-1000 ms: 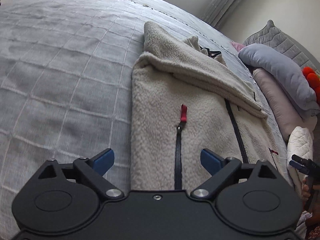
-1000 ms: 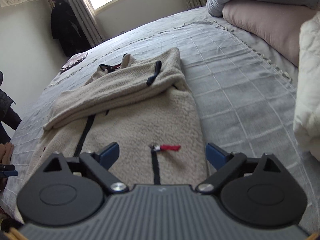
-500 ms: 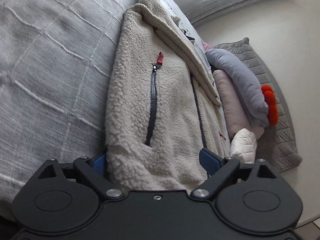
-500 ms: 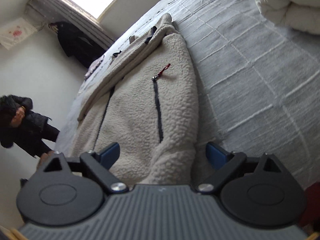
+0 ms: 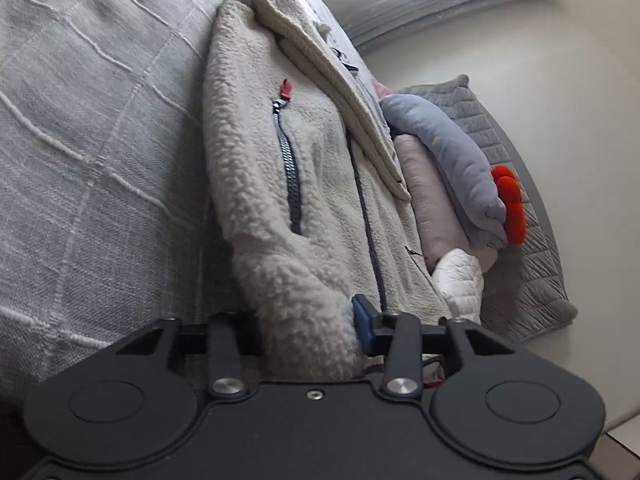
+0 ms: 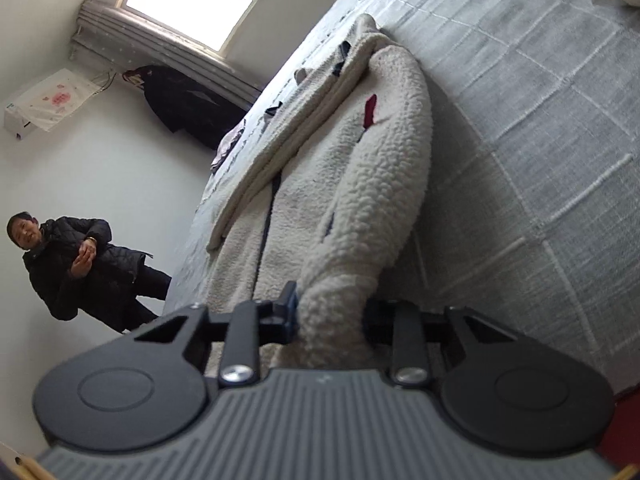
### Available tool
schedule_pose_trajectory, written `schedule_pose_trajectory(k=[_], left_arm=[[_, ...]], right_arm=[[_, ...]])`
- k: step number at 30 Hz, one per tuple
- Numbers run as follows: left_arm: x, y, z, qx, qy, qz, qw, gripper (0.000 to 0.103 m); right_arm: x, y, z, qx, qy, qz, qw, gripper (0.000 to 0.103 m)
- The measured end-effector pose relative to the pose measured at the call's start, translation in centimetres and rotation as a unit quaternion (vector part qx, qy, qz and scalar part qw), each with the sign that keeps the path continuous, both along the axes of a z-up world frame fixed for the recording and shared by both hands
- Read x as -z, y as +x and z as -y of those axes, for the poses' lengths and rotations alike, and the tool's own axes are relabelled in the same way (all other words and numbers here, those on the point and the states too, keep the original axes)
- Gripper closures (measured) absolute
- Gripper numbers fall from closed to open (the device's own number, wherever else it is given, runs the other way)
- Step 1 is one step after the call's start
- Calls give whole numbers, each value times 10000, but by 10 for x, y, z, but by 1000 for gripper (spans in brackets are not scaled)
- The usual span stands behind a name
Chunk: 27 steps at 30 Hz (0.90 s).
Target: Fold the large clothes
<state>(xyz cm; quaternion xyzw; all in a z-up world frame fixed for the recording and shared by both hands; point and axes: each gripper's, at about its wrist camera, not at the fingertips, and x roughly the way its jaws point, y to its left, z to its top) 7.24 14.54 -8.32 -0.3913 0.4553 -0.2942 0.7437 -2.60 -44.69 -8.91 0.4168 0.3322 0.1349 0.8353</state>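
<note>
Fleece jacket lies flat on the grey bedspread, its near hem bunched between both claws: left gripper and right gripper have just clamped onto it.

Cream fleece jacket, grey-check bedspread
</note>
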Motion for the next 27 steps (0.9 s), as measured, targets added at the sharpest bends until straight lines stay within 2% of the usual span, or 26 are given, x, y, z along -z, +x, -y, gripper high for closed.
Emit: schedule_pose_trajectory(k=[1,4,8,13,16,19,27], left_arm=[[-2,0,0,-90,24,0,10000,77],[-11,-4,-2,-360,-37,78,9993,83],[-34,-8,-7,-627,-79,445,9970,84],[-68,12,-12,-668,-112,937,9933,84],[-93,39,-6,-696,97,1332,9886,84],[-114,76,4,-737,327,1640,9832,84],[-143,214,35,-1005,960,2037,9691,84]], right_arm=[[-5,0,-3,6,-75,74,9999,82],[-19,-3,-10,80,-295,304,9991,84],[-40,-12,-5,283,-258,781,9962,85],[-63,2,5,449,-359,1000,9933,85],[-77,25,9,532,-473,1108,9913,85],[-94,66,8,609,-687,1172,9889,85],[-122,198,9,827,-1238,1091,9828,85]])
